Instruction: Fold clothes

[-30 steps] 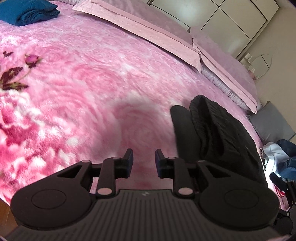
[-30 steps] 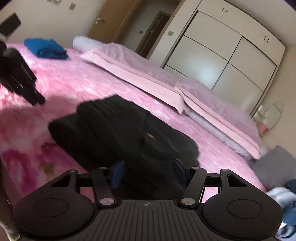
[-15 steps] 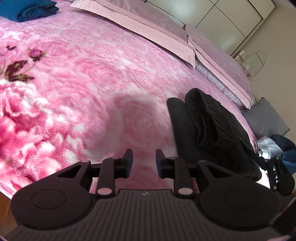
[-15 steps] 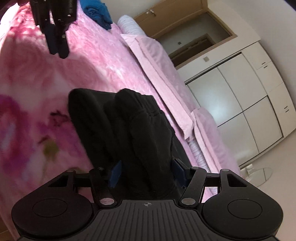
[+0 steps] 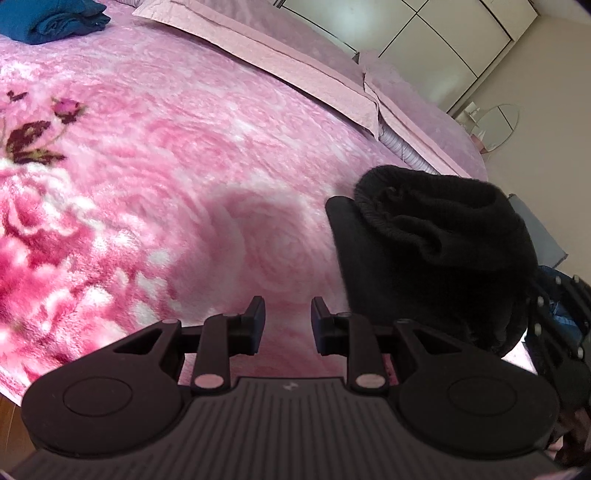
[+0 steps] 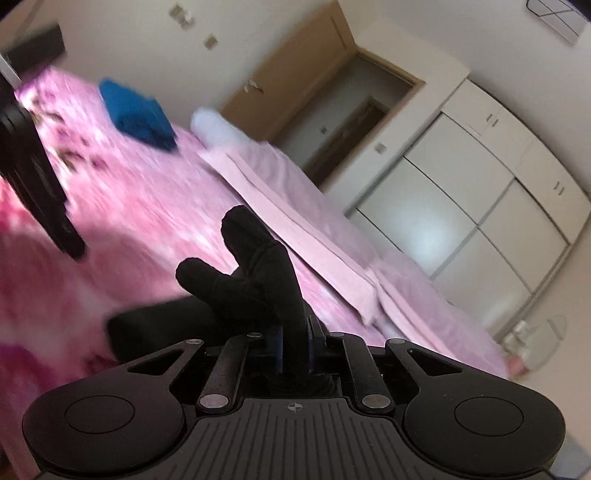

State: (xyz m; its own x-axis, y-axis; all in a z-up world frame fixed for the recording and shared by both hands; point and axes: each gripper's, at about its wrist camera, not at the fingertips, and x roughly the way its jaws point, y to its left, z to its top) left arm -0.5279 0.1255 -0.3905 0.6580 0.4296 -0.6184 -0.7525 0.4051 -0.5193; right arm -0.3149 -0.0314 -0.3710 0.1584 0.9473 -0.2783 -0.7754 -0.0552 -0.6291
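Right wrist view has the right gripper (image 6: 294, 349) with its jaws closing on a fold of the black knitted garment (image 6: 258, 280); the cloth sits squarely between the blue-lined pads, bunched and rising toward 12 o'clock in two rounded lobes. The rest of the garment lies lower, at about 9 o'clock from the gripper, on the pink rose-patterned fleece blanket (image 6: 122, 206).

From the left wrist view, the same black knitted garment (image 5: 424, 254) is a thick, partly folded bundle at 3 o'clock, near the bed's edge, with its ribbed hem facing the camera. The left gripper (image 5: 288, 319) hovers over bare blanket with its jaws a little apart and nothing between them, well clear of the bundle.

To do this step well, I judge the pinch should take in every layer of the edge, not only the top one, before any lift; a shallow bite on soft knit is likely to slip. The lift should stay low and carry the edge straight across the bundle so the layers underneath are not dragged. The free left gripper could press the far side of the bundle flat as an anchor.

A folded blue garment (image 5: 48, 20) rests at 11 o'clock, beside the pale pink pillows (image 5: 258, 48).

No brand, label or legible writing shows on the clothes or bedding; only small moulded marks sit on the gripper bodies, too small to read.
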